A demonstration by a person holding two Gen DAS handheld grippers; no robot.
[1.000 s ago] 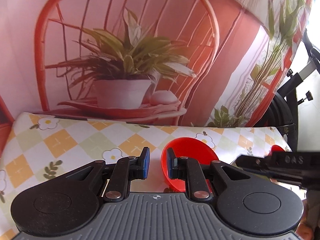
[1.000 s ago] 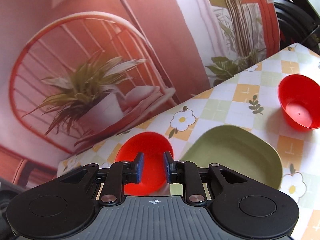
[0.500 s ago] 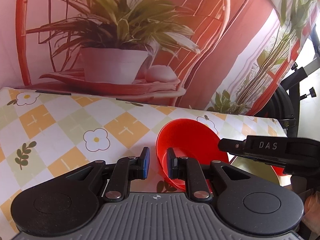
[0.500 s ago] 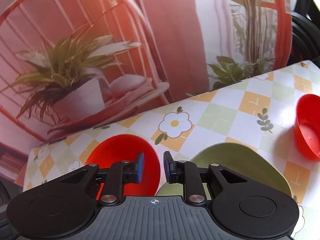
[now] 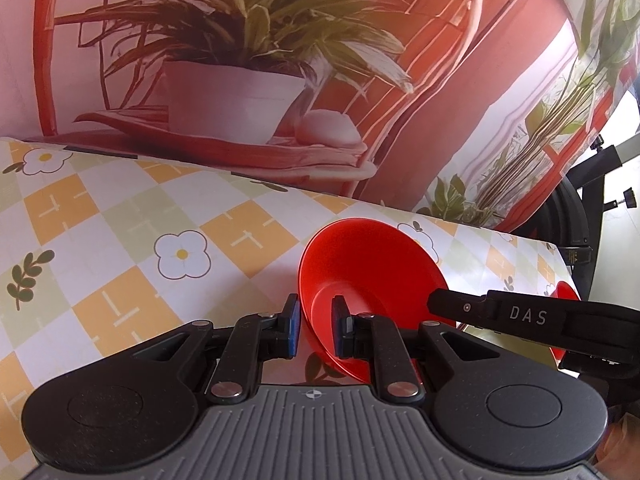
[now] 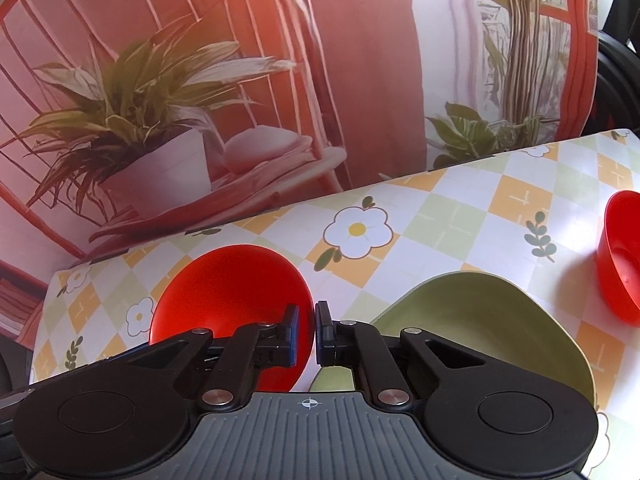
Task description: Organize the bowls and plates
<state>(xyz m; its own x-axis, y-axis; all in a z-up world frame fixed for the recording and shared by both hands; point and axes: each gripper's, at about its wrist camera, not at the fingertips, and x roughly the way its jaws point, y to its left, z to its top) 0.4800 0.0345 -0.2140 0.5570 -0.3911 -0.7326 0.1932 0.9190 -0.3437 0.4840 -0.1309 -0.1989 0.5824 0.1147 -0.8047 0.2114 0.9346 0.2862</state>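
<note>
The left gripper (image 5: pixel 315 330) straddles the near rim of a red bowl (image 5: pixel 372 272), one finger outside the wall and one inside, the jaws close about it though full contact is unclear. The right gripper (image 6: pixel 306 334) has its jaws nearly closed with the same bowl's (image 6: pixel 232 292) right rim between them; firm clamping cannot be told. A green plate (image 6: pixel 480 320) lies just right of the bowl on the tablecloth (image 6: pixel 460 216), and a second red bowl (image 6: pixel 620 256) sits toward the tabletop's right edge.
</note>
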